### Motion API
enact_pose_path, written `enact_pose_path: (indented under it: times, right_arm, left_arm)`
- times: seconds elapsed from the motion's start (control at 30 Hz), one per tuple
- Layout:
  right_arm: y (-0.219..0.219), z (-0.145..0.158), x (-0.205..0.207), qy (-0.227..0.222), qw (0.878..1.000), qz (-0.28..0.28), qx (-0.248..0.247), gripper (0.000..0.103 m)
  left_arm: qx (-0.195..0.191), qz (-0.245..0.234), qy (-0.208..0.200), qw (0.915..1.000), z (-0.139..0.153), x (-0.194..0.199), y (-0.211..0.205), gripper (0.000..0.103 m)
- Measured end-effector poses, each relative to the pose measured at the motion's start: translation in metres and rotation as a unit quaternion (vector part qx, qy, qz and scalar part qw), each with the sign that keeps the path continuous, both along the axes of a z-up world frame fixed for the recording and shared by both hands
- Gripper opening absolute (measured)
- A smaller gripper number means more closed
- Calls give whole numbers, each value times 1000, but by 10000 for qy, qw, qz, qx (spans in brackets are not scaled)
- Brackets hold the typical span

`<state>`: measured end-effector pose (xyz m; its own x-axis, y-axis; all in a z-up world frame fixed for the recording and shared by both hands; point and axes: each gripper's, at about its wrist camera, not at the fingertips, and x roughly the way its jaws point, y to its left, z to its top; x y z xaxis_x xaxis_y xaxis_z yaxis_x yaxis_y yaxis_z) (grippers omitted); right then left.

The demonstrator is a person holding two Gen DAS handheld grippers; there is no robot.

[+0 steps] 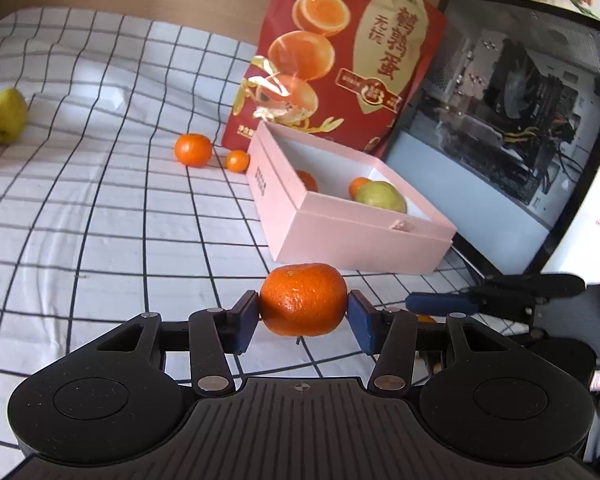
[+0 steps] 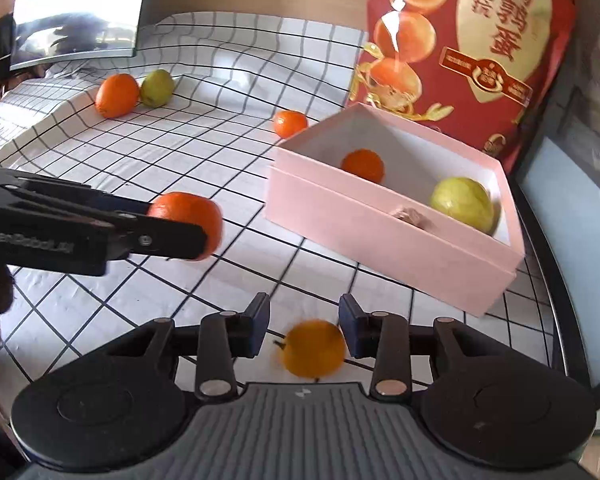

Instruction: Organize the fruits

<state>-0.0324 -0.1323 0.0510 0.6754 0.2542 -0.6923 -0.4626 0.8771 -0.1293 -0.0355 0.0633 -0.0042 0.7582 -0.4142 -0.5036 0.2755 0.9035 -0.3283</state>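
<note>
My left gripper [image 1: 303, 312] is shut on a mandarin [image 1: 303, 299] and holds it above the checked cloth, short of the pink box [image 1: 340, 236]. It also shows in the right wrist view [image 2: 196, 236], gripping that mandarin [image 2: 188, 212]. The pink box [image 2: 364, 224] holds a mandarin [image 2: 363, 165] and a green pear [image 2: 462, 204]. My right gripper [image 2: 304, 320] is open around a small yellow-orange fruit [image 2: 313, 347] that lies on the cloth, apart from both pads. Two mandarins [image 1: 193, 149] [image 1: 237, 160] lie left of the box.
A red snack bag [image 1: 340, 60] stands behind the box. A computer case [image 1: 500, 132] stands to the right. A large orange [image 2: 117, 95] and a green pear [image 2: 157, 87] lie at the far left of the checked cloth [image 1: 100, 200].
</note>
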Motion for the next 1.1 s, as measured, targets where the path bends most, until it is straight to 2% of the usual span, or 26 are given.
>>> enact_pose_path:
  times: [0.13, 0.17, 0.37, 0.57, 0.63, 0.67, 0.87, 1.1]
  right_arm:
    - [2, -6, -4, -50, 10000, 60, -17, 64]
    - [0, -8, -6, -69, 10000, 52, -9, 67]
    - [-14, -15, -8, 23, 9995, -103, 312, 76]
    - [-31, -18, -1, 408, 9959, -201, 787, 82]
    - [-32, -18, -1, 399, 9965, -147, 716, 84]
    - [-31, -19, -2, 378, 9971, -132, 654, 89]
    - [-37, -21, 1, 577, 9964, 7, 620, 103]
    - [-36, -20, -4, 569, 9965, -14, 614, 103]
  left_arm:
    - [-227, 92, 221, 9995, -7, 4, 8, 54]
    - [-235, 120, 196, 9995, -6, 3, 9, 54]
    - [-123, 198, 144, 9996, -5, -1, 5, 54]
    - [9, 323, 57, 9995, -4, -6, -1, 54]
    - [105, 347, 18, 9993, -4, -7, -3, 54]
    - [154, 359, -2, 9992, -4, -8, -4, 54]
    - [345, 433, -66, 9984, -3, -11, -11, 54]
    - [364, 420, -64, 9984, -3, -10, -11, 54]
